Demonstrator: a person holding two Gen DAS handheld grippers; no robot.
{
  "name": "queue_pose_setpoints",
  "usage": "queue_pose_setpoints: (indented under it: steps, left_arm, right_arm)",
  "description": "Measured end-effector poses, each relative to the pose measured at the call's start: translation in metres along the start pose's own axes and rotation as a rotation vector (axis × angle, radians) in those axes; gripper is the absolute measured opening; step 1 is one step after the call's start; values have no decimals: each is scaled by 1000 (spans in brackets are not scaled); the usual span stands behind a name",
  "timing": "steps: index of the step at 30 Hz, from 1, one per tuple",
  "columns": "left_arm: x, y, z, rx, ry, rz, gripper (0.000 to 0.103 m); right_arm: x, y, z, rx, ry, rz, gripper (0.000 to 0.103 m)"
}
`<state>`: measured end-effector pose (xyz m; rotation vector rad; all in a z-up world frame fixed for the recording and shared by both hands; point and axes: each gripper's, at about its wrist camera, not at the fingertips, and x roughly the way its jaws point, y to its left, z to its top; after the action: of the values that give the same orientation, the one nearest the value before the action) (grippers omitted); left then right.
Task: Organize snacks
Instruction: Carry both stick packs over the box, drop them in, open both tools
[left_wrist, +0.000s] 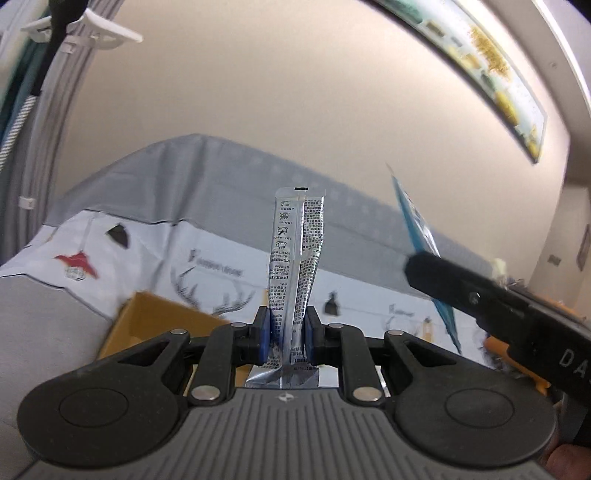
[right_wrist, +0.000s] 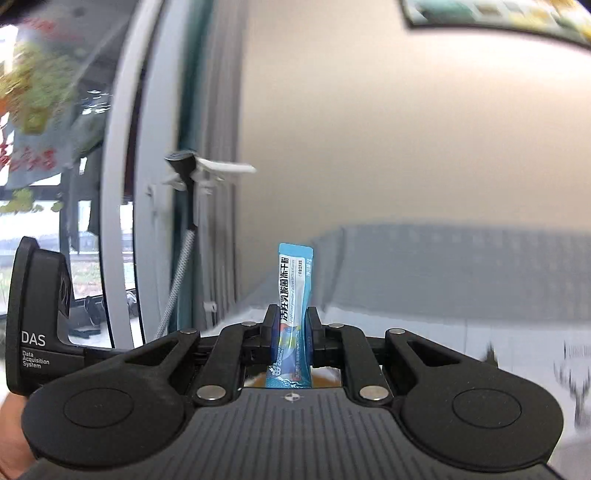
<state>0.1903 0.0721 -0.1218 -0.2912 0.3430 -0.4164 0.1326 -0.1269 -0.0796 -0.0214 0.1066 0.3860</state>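
Note:
My left gripper (left_wrist: 287, 332) is shut on a silver stick sachet (left_wrist: 295, 258) with black print, which stands upright between the jaws, raised above the table. My right gripper (right_wrist: 291, 334) is shut on a blue stick sachet (right_wrist: 293, 295) with white and black lettering, also upright. The right gripper's black body (left_wrist: 498, 306) with that blue sachet (left_wrist: 417, 229) shows at the right of the left wrist view. The left gripper's body (right_wrist: 37, 321) shows at the left of the right wrist view.
An open cardboard box (left_wrist: 155, 317) sits below and left of the left gripper. The table wears a grey and white cloth (left_wrist: 184, 206) with deer prints. A beige wall (left_wrist: 258, 92) is behind, a window (right_wrist: 44, 184) at left, and a framed picture (left_wrist: 491, 62) high on the wall.

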Motion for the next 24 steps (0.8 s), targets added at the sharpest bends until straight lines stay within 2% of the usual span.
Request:
queue_pose_setpoints:
  steps: [3, 6, 13, 14, 16, 20, 24]
  left_arm:
    - [17, 16, -6, -6, 80, 92, 20]
    - [35, 33, -16, -14, 146, 146, 20]
    - [77, 77, -55, -25, 293, 256, 21]
    - [80, 79, -62, -12, 313, 295, 21]
    - [94, 84, -75, 56, 361, 356, 21]
    - [117, 94, -98, 103, 490, 370, 21]
    - [116, 99, -101, 91, 490, 364, 21]
  right_arm:
    - [29, 4, -10, 20, 52, 49, 15]
    - [50, 0, -24, 76, 112, 66, 15]
    - [102, -9, -75, 184, 332, 75, 15]
    - [113, -9, -85, 190, 389, 84, 15]
    - [127, -7, -102, 196, 448, 66, 15]
    - [154, -1, -130, 205, 568, 50, 15]
    - [170, -4, -155, 245, 669, 48, 15]
